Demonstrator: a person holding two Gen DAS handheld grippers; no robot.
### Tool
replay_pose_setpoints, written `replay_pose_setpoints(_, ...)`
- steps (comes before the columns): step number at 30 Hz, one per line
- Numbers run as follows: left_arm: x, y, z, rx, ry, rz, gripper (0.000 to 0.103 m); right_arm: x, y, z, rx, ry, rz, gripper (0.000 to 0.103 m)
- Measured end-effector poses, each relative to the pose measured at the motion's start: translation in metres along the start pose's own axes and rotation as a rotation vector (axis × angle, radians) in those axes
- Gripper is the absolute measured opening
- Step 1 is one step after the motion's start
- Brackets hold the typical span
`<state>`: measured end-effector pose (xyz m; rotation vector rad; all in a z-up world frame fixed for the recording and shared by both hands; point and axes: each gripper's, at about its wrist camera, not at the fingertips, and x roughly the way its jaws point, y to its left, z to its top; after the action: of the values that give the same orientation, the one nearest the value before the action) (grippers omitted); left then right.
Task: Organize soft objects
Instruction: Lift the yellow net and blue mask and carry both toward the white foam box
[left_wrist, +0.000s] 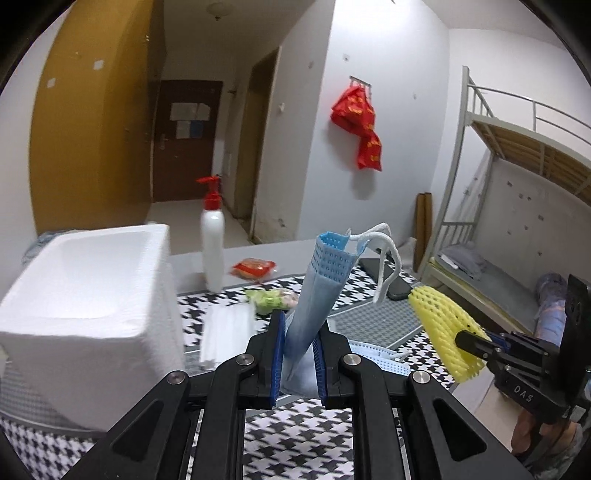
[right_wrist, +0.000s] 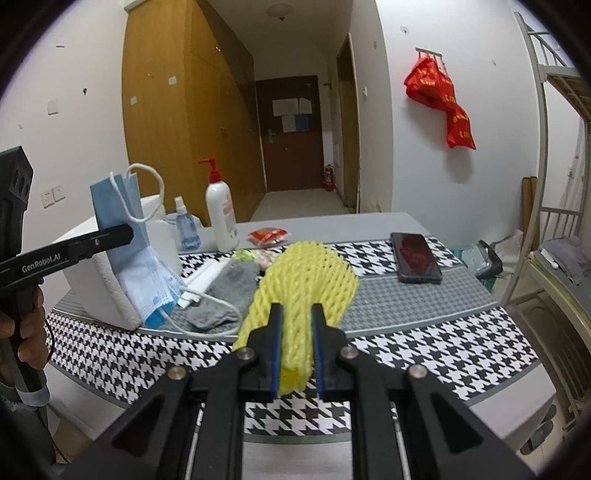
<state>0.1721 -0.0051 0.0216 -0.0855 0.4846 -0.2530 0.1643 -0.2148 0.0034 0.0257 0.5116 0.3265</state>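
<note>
Left gripper (left_wrist: 299, 345), lower centre, fingers clamped on a folded blue face mask (left_wrist: 320, 284) standing upright. Right gripper (right_wrist: 297, 349), lower centre, fingers closed on a yellow foam net (right_wrist: 306, 280) above the houndstooth table (right_wrist: 443, 347).

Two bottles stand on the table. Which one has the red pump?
The tall white bottle has the red pump on top. The small blue spray bottle beside it is clear blue, with a whitish spray head.
</note>
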Motion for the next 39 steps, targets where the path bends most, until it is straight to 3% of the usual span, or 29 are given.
replay_pose_setpoints(15,-0.055,0.014,0.001,0.027,-0.098,0.158,0.016,-0.014,0.026,0.017,-0.037,-0.084,0.107,0.018)
replay_pose_setpoints(34,-0.105,0.039,-0.011,-0.034,-0.165,0.420,0.016,-0.008,0.080,0.032,-0.128,-0.106,0.296,0.018)
replay_pose_setpoints(39,-0.112,0.048,-0.013,-0.057,-0.167,0.457,0.016,-0.004,0.090,0.035,-0.154,-0.110,0.328,0.018)
